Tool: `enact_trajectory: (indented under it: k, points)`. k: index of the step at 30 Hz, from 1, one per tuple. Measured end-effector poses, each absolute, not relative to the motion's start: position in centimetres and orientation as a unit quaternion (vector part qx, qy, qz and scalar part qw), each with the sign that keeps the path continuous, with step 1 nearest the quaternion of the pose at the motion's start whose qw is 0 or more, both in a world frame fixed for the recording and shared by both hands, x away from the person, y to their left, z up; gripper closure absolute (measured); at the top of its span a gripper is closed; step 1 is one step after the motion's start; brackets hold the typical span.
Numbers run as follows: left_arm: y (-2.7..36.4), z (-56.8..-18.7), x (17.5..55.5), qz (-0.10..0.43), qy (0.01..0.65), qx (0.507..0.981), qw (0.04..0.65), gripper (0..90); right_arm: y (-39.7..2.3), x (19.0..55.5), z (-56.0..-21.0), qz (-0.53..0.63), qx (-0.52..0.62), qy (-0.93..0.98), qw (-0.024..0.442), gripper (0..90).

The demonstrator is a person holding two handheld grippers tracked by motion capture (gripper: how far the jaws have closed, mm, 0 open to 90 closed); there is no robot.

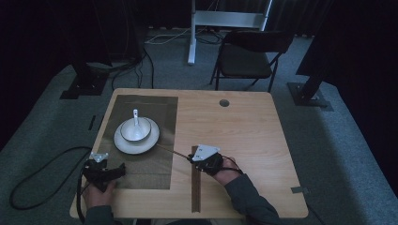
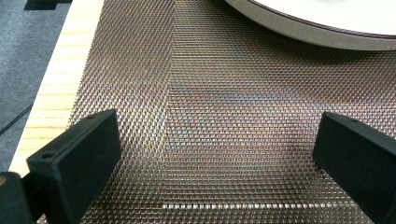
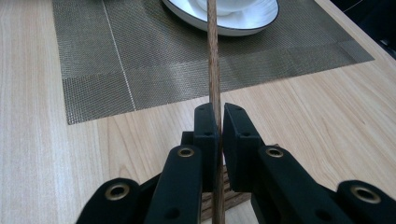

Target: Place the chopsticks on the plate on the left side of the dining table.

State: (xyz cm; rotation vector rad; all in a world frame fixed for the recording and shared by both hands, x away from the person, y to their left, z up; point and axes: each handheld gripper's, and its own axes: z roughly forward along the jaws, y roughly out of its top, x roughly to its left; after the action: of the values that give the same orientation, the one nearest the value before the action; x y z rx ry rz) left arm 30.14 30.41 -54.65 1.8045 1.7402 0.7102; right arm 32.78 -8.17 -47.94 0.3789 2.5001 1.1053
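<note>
The right gripper (image 3: 219, 126) is clamped on a thin round wooden chopstick (image 3: 213, 70), lifted and pointing at the glossy white plate (image 3: 243, 21); the left gripper (image 2: 215, 158) stands wide apart over the woven metallic placemat (image 2: 210, 93); a bowl (image 1: 136, 130) with spoon (image 1: 136, 117) sits on the plate; a dark wooden strip (image 1: 195, 187) lies below the hand.

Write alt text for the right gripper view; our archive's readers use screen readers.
The right gripper has its black fingers shut on a wooden chopstick that points toward a white plate on a woven placemat, over a light wooden table.
</note>
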Motion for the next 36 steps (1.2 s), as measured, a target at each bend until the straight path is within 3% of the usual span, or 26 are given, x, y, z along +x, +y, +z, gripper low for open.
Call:
enact_trajectory:
  k: [36]
  points:
    - [30.4,-54.7,30.1,0.263,0.644,0.668,0.265,1.4,-6.1,34.1,-46.8,0.391,0.106,0.895,0.186,84.5]
